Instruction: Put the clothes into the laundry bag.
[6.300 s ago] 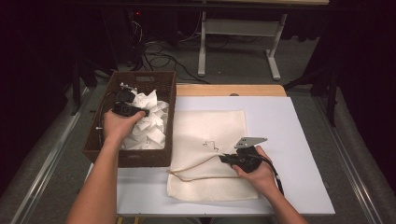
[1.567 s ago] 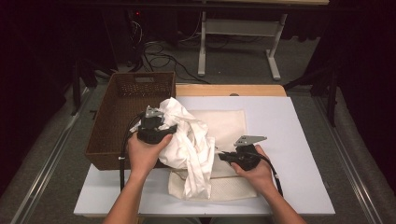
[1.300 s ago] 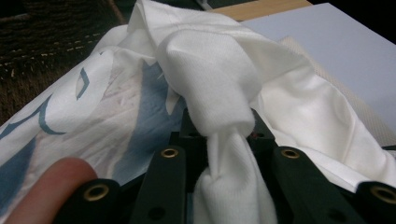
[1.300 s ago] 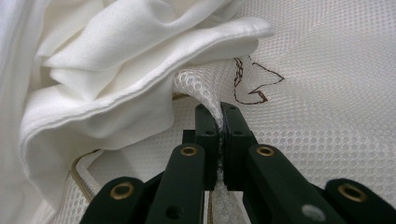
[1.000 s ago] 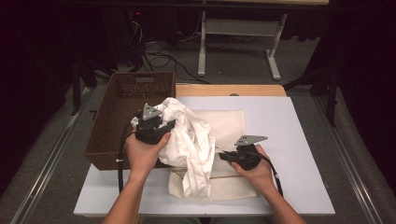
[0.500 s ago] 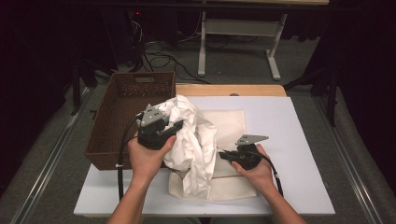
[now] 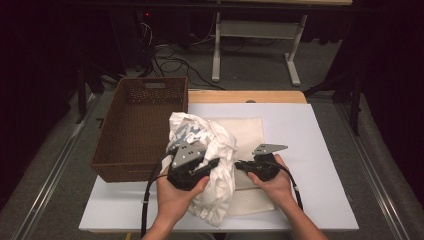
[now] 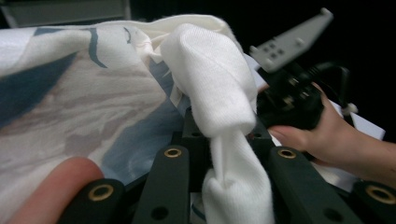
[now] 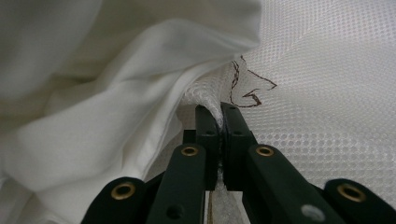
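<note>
Gripping the bunched white garment (image 7: 212, 150) over the desk's near middle, the left tool (image 7: 192, 167) holds it just left of the mesh bag (image 7: 250, 132), whose near edge the right tool (image 7: 245, 166) pinches closed, opening facing the garment.

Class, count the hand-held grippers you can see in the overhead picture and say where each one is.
2. Left hand-held gripper clamps the white garment beside the basket; right hand-held gripper pinches the mesh bag.

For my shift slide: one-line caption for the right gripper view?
Right gripper shut on a fold of the mesh bag, white garment bunched beside it.
</note>
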Demonstrator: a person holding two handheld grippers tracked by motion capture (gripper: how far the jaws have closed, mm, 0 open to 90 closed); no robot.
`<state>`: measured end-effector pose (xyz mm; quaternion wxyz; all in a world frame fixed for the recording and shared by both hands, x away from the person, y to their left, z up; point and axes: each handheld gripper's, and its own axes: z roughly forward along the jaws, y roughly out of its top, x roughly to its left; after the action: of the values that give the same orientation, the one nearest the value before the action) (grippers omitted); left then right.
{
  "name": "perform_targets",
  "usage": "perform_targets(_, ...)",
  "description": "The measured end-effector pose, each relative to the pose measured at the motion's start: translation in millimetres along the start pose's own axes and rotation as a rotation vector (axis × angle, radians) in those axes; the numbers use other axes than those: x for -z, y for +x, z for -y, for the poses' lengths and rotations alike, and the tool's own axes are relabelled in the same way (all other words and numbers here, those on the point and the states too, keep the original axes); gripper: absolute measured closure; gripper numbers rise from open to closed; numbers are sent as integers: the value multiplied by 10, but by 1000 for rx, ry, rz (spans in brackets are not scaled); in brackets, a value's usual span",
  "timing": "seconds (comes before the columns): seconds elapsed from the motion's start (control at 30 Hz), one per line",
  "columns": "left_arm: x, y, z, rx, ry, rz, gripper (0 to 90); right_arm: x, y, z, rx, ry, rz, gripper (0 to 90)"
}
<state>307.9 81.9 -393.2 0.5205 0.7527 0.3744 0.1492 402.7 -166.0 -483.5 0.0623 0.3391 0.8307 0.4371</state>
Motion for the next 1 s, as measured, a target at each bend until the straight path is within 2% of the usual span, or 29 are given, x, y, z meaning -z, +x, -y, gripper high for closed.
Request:
perform_targets(0.07, -46, -83, 60, -11, 20, 24, 763, 8, -10, -2, -6, -4, -1, 888)
perform_targets(0.17, -181, -212, 231, 2, 61, 87, 763, 24, -18, -6, -10, -10, 1, 889)
perform_targets(0.2, -181, -212, 231, 2, 61, 87, 762, 24, -18, -6, -10, -10, 1, 889)
perform_targets(0.23, -253, -265, 330, 0, 83, 109, 762, 26, -25, -7, -15, -8, 7, 888)
perform_targets(0.33, -314, -335, 458, 17, 99, 146, 762, 35, -43, -6, -28, -12, 1, 889)
perform_targets(0.5, -361, -371, 582, 28, 113, 154, 756, 72, -71, -15, -32, -32, 8, 889)
perform_targets(0.57, -441, -349, 695, 24, 139, 144, 748, 95, -76, -25, -38, -49, 10, 889)
perform_targets(0.6, -484, -306, 756, 48, 140, 159, 714, 104, -75, -28, -43, -53, 13, 889)
perform_targets(0.63, -484, -306, 756, 48, 140, 159, 669, 104, -75, -28, -43, -53, 13, 889)
perform_targets(0.67, -455, -307, 743, 46, 109, 161, 669, 104, -73, -26, -41, -52, 15, 889)
perform_targets(0.7, -375, -317, 651, 33, 74, 165, 456, 112, -73, -23, -42, -56, 17, 889)
perform_targets(0.73, -375, -317, 651, 33, 74, 165, 364, 118, -75, -25, -42, -58, 17, 889)
perform_targets(0.77, -328, -304, 583, 38, 70, 174, 247, 123, -77, -26, -43, -61, 16, 889)
perform_targets(0.8, -212, -249, 445, 53, 32, 170, 191, 127, -79, -28, -43, -62, 18, 889)
perform_targets(0.83, -212, -249, 445, 53, 32, 170, 160, 127, -79, -28, -43, -62, 18, 889)
perform_targets(0.87, -119, -157, 313, 54, -14, 137, 156, 124, -78, -28, -42, -61, 16, 889)
perform_targets(0.9, -119, -157, 313, 54, -14, 137, 156, 124, -78, -28, -42, -61, 16, 889)
perform_targets(0.93, -98, -82, 229, 51, -29, 109, 156, 119, -77, -28, -40, -64, 16, 889)
perform_targets(1.0, -140, 5, 153, 47, -17, 98, 137, 117, -73, -31, -37, -61, 17, 889)
